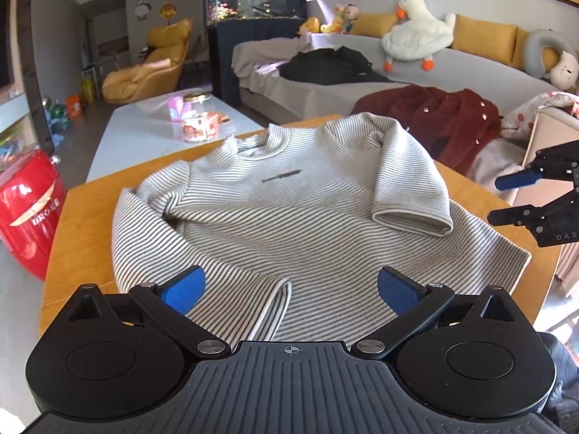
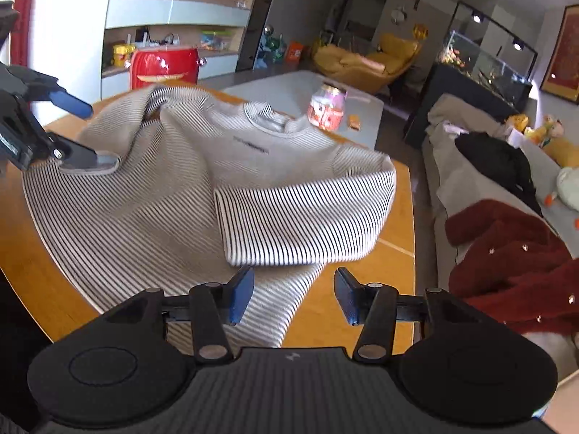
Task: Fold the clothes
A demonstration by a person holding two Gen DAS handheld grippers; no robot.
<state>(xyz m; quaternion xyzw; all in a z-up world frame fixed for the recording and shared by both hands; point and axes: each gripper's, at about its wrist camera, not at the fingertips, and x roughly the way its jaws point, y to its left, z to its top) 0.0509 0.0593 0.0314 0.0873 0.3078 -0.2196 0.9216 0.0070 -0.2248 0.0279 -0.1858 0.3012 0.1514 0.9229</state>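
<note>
Looks soft, limp and light: a ribbed knit striped sweater (image 1: 289, 195), likely to sag and drape from any pinch, not to hold a crease by itself, and to drag rather than slip on the wooden table (image 1: 83, 217). Probably nothing fragile about it. Best taken at edges with some body: the near hem (image 1: 325, 318), a shoulder seam or a cuff (image 1: 416, 218), pinching through the full thickness so both layers travel together. Lies front up across the table, neckline (image 1: 260, 148) at the far side and hem nearest the tools, spilling a little over the near table edge. Fine grey-and-white stripes, pale rib trim at collar and cuff, a small dark print (image 1: 281, 177) on the chest. One sleeve (image 1: 409, 181) already laid inward over the body, cuff resting on the front; the other sleeve (image 1: 144, 209) bunched in a loose curve at the opposite side, not flat. Left gripper (image 1: 291, 289) spread wide above the hem, blue pads apart, gripping nothing. Right gripper (image 2: 293, 296) about half spread over the hem corner beside the folded sleeve, likewise empty, nothing between the pads.
</note>
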